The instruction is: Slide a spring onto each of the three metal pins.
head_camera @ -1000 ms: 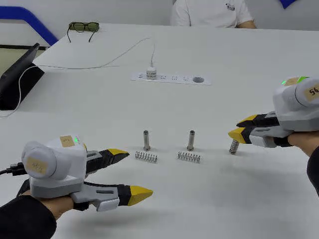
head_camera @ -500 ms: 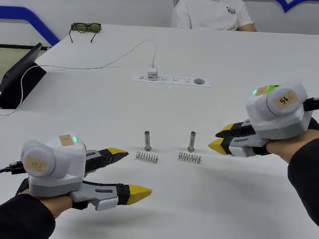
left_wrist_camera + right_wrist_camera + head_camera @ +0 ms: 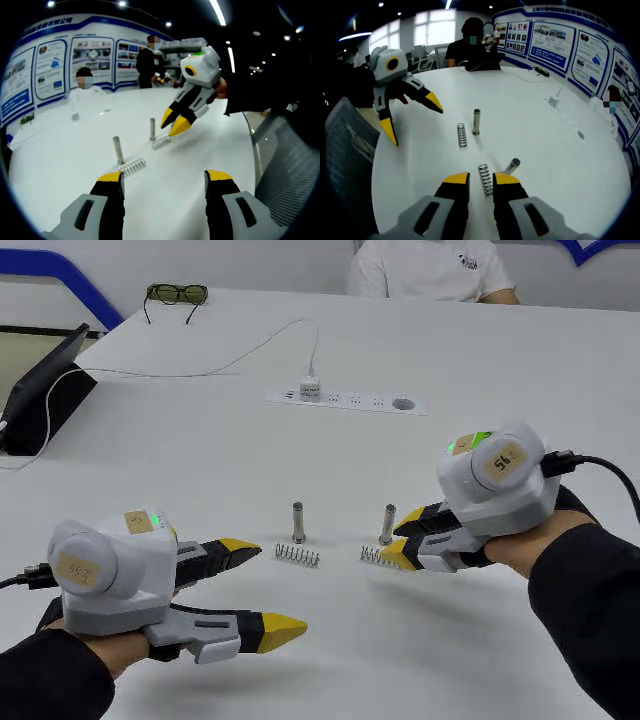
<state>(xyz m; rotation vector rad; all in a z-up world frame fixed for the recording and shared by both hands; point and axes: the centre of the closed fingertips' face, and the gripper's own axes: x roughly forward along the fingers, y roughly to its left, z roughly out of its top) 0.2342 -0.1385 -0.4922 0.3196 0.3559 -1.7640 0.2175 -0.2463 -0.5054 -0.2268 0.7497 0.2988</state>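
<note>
Two bare metal pins point(image 3: 298, 522) point(image 3: 388, 524) stand upright on the white table point(image 3: 200, 460). In front of each lies a loose spring point(image 3: 296, 556) point(image 3: 372, 555). My right gripper point(image 3: 401, 541) is down at the right-hand spring point(image 3: 484, 179), open, with its yellow tips either side of it and a small gap on both sides. The nearer pin point(image 3: 512, 165) stands just beyond it. My left gripper point(image 3: 264, 587) hovers open and empty at the lower left, short of the left spring point(image 3: 132, 166) and its pin point(image 3: 118, 149).
A white power strip point(image 3: 345, 399) with a plug and cable lies at mid-table. Sunglasses point(image 3: 175, 292) rest at the far left, and a dark screen point(image 3: 35, 395) sits at the left edge. A person in a white shirt point(image 3: 430, 268) sits across the table.
My right gripper has moved left and down from a third pin that carries a spring to the right-hand loose spring, and now covers that pin. The left gripper has stayed put.
</note>
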